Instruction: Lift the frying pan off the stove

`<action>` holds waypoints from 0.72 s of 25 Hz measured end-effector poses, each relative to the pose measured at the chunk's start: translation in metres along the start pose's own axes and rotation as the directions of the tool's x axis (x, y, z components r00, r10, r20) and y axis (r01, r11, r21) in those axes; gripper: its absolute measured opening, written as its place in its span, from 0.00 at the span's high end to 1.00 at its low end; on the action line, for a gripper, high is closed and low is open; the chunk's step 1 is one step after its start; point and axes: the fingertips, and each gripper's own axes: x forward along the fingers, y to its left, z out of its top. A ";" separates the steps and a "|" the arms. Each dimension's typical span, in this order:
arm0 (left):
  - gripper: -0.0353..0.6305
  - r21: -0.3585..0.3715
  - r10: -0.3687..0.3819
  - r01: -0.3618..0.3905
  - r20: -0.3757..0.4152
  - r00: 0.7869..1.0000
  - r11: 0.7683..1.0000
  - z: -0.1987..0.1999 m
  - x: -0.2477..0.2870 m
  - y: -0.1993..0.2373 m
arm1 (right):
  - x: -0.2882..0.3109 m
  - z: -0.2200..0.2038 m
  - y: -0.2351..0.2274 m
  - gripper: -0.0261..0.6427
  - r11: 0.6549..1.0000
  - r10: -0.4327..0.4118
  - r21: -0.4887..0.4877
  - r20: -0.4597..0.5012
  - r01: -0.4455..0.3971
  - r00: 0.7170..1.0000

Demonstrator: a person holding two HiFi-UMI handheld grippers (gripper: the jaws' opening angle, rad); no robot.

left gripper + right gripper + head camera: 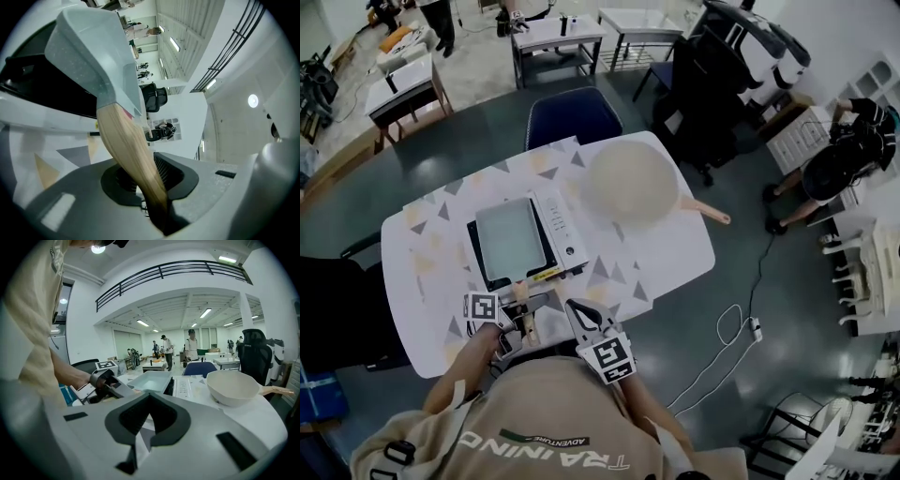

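Observation:
A square pale-grey frying pan (508, 239) lies over the black top of the white stove (566, 228), its wooden handle (523, 302) pointing toward me. My left gripper (521, 319) is shut on that handle. In the left gripper view the handle (126, 150) runs down between the jaws, and the pan (89, 61) rises above the stove (37, 89). Whether the pan still touches the stove I cannot tell. My right gripper (579, 316) hovers just right of the handle, shut and holding nothing. From the right gripper view I see the pan (150, 379) and the left gripper (110, 383).
A round cream pan (628, 183) with a wooden handle sits on the table (675, 258) right of the stove. A blue chair (574, 117) stands behind the table, a black office chair to the far right. A cable lies on the floor at right.

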 end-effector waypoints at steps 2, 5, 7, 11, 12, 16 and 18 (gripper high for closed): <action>0.83 0.005 0.006 -0.006 0.001 1.000 1.000 0.001 -0.002 -0.004 | 0.001 0.001 -0.001 0.97 1.000 0.004 0.000 0.006 -0.004 1.000; 0.82 0.019 0.008 -0.008 -0.002 1.000 1.000 0.002 -0.005 -0.008 | 0.003 0.002 -0.001 0.97 1.000 0.011 0.000 0.013 -0.011 1.000; 0.81 0.026 -0.008 0.008 -0.003 1.000 1.000 0.003 -0.007 -0.014 | 0.006 0.003 -0.001 0.97 1.000 0.017 -0.001 0.017 -0.017 1.000; 0.80 0.052 -0.006 0.007 -0.017 1.000 0.999 0.000 -0.009 -0.027 | 0.009 0.004 -0.002 0.97 1.000 0.024 -0.003 0.021 -0.024 0.999; 0.80 0.065 0.004 -0.003 -0.020 1.000 0.998 0.001 -0.010 -0.030 | 0.009 0.004 -0.002 0.97 1.000 0.025 -0.004 0.023 -0.025 0.999; 0.80 0.151 -0.022 0.025 -0.025 0.999 0.988 0.011 -0.009 -0.049 | 0.013 0.010 -0.004 0.97 1.000 0.028 -0.010 0.034 -0.028 0.999; 0.80 0.155 -0.049 0.052 -0.023 0.999 0.986 0.013 -0.008 -0.059 | 0.014 0.012 -0.005 0.97 1.000 0.030 -0.011 0.040 -0.029 0.999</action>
